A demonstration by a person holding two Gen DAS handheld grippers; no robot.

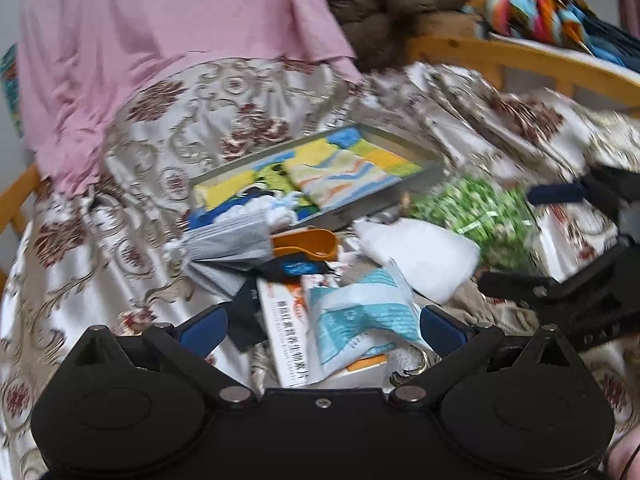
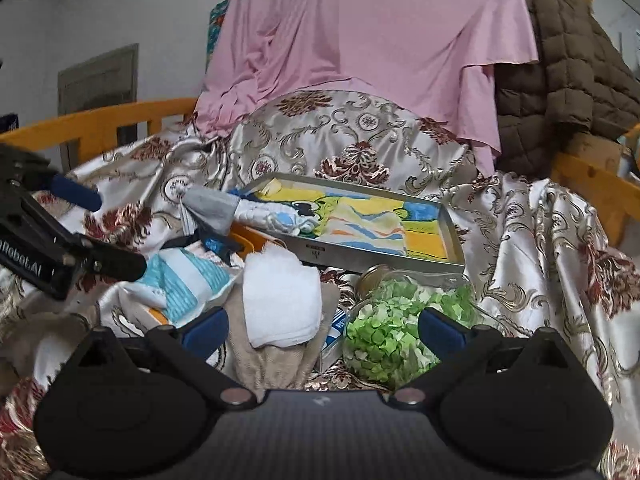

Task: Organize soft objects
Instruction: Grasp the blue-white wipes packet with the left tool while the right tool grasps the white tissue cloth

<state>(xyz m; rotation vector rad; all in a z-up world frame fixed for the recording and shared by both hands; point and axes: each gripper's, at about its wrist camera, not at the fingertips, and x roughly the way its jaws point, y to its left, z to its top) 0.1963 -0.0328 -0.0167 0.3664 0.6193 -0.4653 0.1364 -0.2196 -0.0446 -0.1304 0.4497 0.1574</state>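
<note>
Both held wide open and empty, left gripper [image 1: 322, 328] above a blue-white packet [image 1: 360, 316], right gripper [image 2: 322, 330] over white folded cloth [image 2: 282, 300], near what looks, blurred, like a metal tray [image 2: 372, 258].

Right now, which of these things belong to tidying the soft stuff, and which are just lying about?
Part of the job:
white towel
grey face mask
metal tray
folded cloths in it

Just lying about:
jar of green bits
orange scoop
medicine box
</note>
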